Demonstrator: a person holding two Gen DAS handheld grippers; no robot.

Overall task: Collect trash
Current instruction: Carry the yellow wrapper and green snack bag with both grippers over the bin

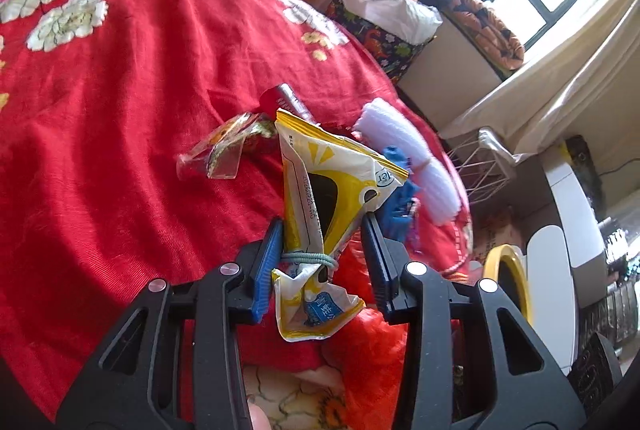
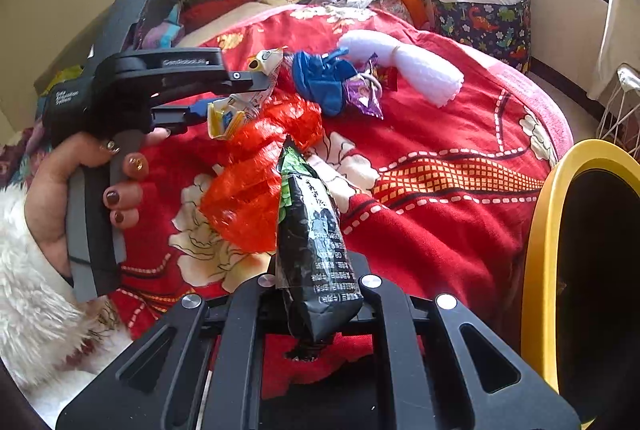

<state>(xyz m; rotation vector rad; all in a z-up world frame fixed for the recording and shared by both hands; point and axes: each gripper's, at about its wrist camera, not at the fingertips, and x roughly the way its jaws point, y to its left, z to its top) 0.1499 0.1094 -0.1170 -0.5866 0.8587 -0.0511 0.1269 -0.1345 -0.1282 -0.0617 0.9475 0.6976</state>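
The right gripper (image 2: 316, 294) is clamped on a black and green crinkled foil snack packet (image 2: 310, 250), held clear of the red flowered bedspread (image 2: 440, 213) near its foot edge. The round yellow-rimmed bin (image 2: 540, 250) with a dark inside stands just beside that edge, to the packet's right. Carrying the packet over the rim before the jaws let go looks like the clean way to finish; a loose, light packet may cling or flutter.

The left gripper (image 1: 320, 230), held by a hand (image 2: 80, 197) in a fluffy white sleeve, grips a crumpled yellow and white plastic wrapper (image 1: 320, 189) with a pale green elastic band (image 1: 312, 258) round its waist. The blue pads (image 1: 272, 242) seem to press it, though the far pad's contact is hard to judge. It should follow to the same bin, staying off the other arm's path.

Under both lies a crinkled orange-red plastic bag (image 2: 260, 181). Further up the bedspread are a clear printed wrapper (image 1: 224, 149), a dark red tube (image 1: 288, 99), a blue crumpled cloth (image 2: 320, 81), a purple foil wrapper (image 2: 364, 97) and a white fluffy rolled towel (image 2: 412, 61), close together. A white wire basket (image 1: 480, 169) stands past the bed's side edge, and a dinosaur-print fabric bin (image 2: 484, 25) beyond the far corner
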